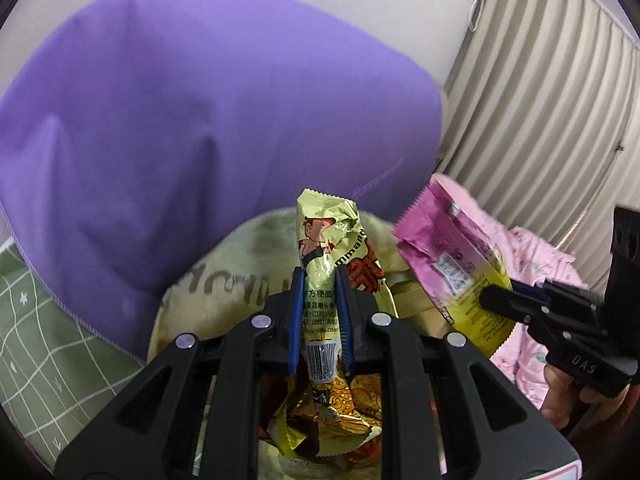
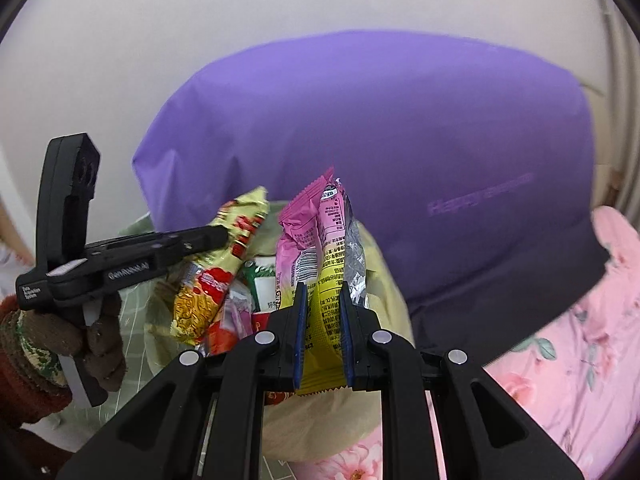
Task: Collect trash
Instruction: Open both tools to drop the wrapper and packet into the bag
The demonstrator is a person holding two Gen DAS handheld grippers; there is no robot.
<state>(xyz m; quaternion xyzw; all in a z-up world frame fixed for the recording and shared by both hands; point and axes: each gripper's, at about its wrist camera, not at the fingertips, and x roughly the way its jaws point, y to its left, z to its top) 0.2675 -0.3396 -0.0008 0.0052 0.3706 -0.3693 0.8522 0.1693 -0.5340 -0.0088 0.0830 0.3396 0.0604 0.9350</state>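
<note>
My left gripper [image 1: 320,276] is shut on a yellow snack wrapper [image 1: 326,240] with a cartoon figure, held upright over the mouth of a pale yellow-green bag [image 1: 224,276]. More wrappers [image 1: 340,412] lie inside that bag. My right gripper [image 2: 323,292] is shut on a pink and yellow wrapper [image 2: 320,240], also above the bag [image 2: 384,280]. In the left wrist view the right gripper [image 1: 492,300] comes in from the right with the pink wrapper [image 1: 444,252]. In the right wrist view the left gripper [image 2: 218,236] enters from the left holding the yellow wrapper [image 2: 216,276].
A large purple pillow [image 1: 200,120] stands behind the bag against a white wall. Pink flowered bedding [image 2: 560,340] lies to the right, a green grid-patterned sheet [image 1: 36,320] to the left. Ribbed curtains [image 1: 552,100] hang at the far right. A gloved hand [image 2: 96,340] holds the left gripper.
</note>
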